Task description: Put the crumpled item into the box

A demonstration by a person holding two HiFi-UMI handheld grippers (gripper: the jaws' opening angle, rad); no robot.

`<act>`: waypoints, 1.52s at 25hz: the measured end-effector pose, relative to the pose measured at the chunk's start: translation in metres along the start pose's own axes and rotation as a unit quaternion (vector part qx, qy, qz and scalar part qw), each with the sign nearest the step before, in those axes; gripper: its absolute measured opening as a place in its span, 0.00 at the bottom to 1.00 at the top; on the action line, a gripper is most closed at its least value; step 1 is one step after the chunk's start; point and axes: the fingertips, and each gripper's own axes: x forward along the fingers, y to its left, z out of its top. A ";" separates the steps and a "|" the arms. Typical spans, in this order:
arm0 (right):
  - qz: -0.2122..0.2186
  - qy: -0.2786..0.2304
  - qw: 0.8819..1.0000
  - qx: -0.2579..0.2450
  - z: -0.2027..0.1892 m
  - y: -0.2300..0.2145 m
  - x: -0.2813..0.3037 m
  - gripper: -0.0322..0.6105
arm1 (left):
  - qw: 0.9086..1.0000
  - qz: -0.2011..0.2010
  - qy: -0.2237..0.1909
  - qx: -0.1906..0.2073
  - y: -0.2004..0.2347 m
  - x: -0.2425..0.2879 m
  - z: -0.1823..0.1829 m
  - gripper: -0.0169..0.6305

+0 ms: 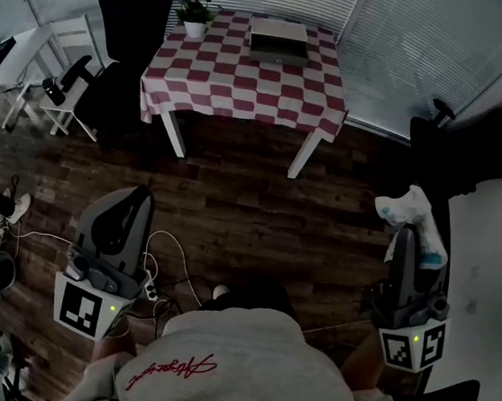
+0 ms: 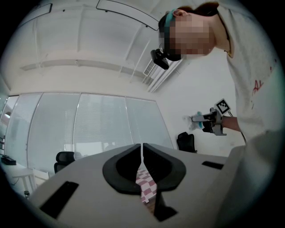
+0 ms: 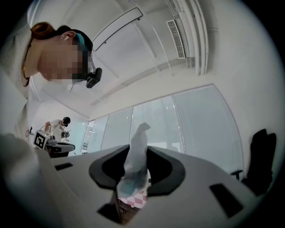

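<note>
Jutting crumpled item (image 1: 409,211), white and teal

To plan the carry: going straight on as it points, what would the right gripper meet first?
Likely nothing near: the right gripper, holding the crumpled item, aims above the checkered table toward the window blinds; depth unclear.

No readable text; red cursive script (image 1: 171,364) on the grey sweatshirt (image 1: 259,359), illegible
</note>
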 end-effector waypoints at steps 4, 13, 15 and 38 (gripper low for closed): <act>-0.004 0.010 1.000 0.002 -0.003 0.002 0.000 0.24 | 1.000 -0.006 0.007 -0.005 0.002 0.002 -0.003 0.07; -0.002 0.009 1.000 0.008 -0.010 -0.003 0.004 0.24 | 1.000 -0.005 0.003 0.001 0.002 0.009 -0.005 0.07; 0.001 0.007 1.000 0.007 -0.010 -0.004 0.009 0.24 | 1.000 -0.001 0.001 0.000 0.004 0.011 -0.005 0.07; 0.021 0.002 0.999 0.028 -0.043 -0.069 0.110 0.24 | 1.000 0.006 0.010 0.022 0.041 0.112 -0.027 0.07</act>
